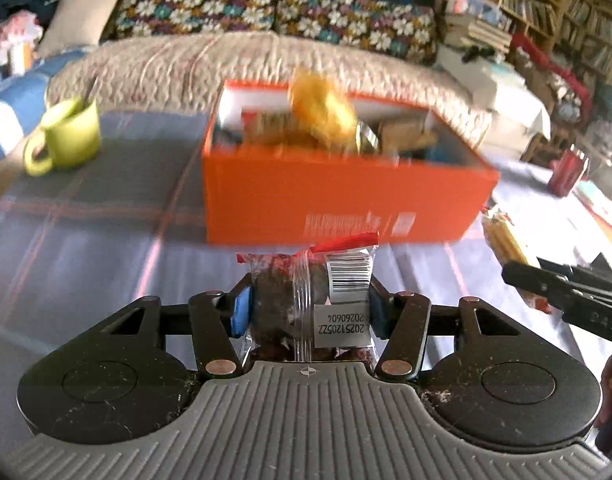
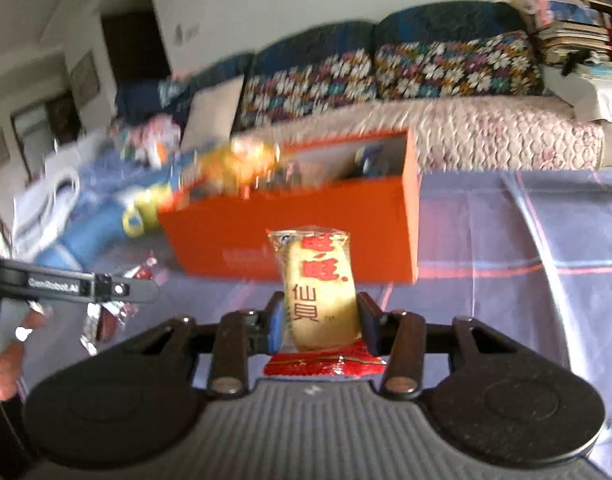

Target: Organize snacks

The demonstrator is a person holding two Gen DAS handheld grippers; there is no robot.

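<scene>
Snacks sit clamped crosswise for carrying: left gripper [image 1: 307,308] pinches a dark packet [image 1: 306,300], right gripper [image 2: 321,320] a cracker [image 2: 319,292]. Both face the box [image 1: 337,196], likely their destination.

Left tongs [image 1: 307,312] clamp dark snack packet [image 1: 306,304]; orange box [image 1: 337,196] ahead, contents blurred, perhaps snacks

Home living room: sofa [image 1: 266,60] with floral cushions [image 1: 353,16], bookshelves [image 1: 565,8], mug [image 1: 66,138] on table [image 1: 86,248].
</scene>
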